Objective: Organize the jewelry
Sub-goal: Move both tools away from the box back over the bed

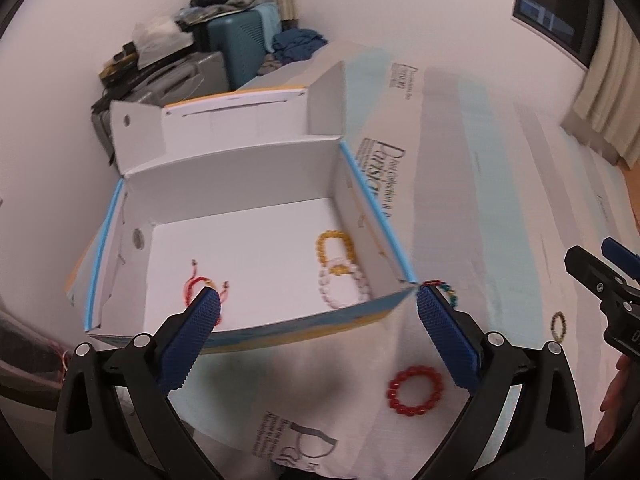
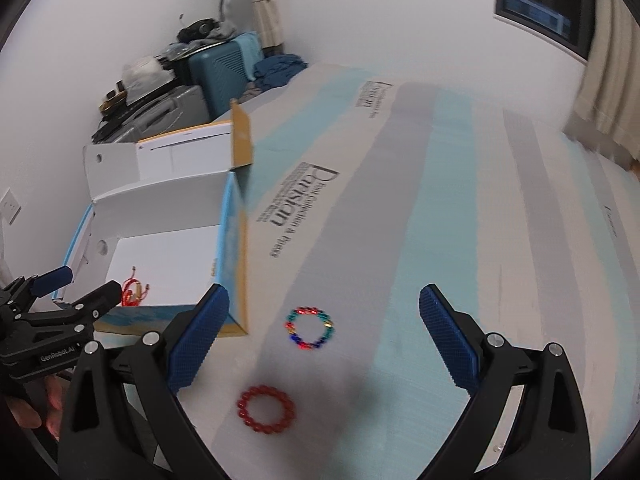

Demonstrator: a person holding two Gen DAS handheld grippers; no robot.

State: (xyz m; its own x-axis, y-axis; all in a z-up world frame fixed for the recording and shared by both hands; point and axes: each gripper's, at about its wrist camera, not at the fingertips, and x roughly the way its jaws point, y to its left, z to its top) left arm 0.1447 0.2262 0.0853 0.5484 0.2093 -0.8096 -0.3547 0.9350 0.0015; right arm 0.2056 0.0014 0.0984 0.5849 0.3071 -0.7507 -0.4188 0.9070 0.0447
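Observation:
An open white cardboard box (image 1: 248, 172) sits on a striped bedsheet. Inside lie a yellow bead bracelet (image 1: 335, 246), a pale pink bead bracelet (image 1: 344, 286) and a red cord bracelet (image 1: 199, 287). My left gripper (image 1: 318, 300) is open and empty, above the box's near wall. On the sheet lie a red bead bracelet (image 1: 416, 391), a multicolour bead bracelet (image 2: 310, 328) and a small dark bead bracelet (image 1: 559, 325). My right gripper (image 2: 324, 296) is open and empty, above the multicolour bracelet. The red bracelet (image 2: 266, 409) lies nearer the camera.
The box's lid flaps (image 1: 216, 120) stand up at the back. Suitcases and piled clothes (image 1: 224, 36) sit beyond the bed against the wall. A curtain (image 1: 608, 92) hangs at the right. The sheet (image 2: 440, 200) stretches right of the box.

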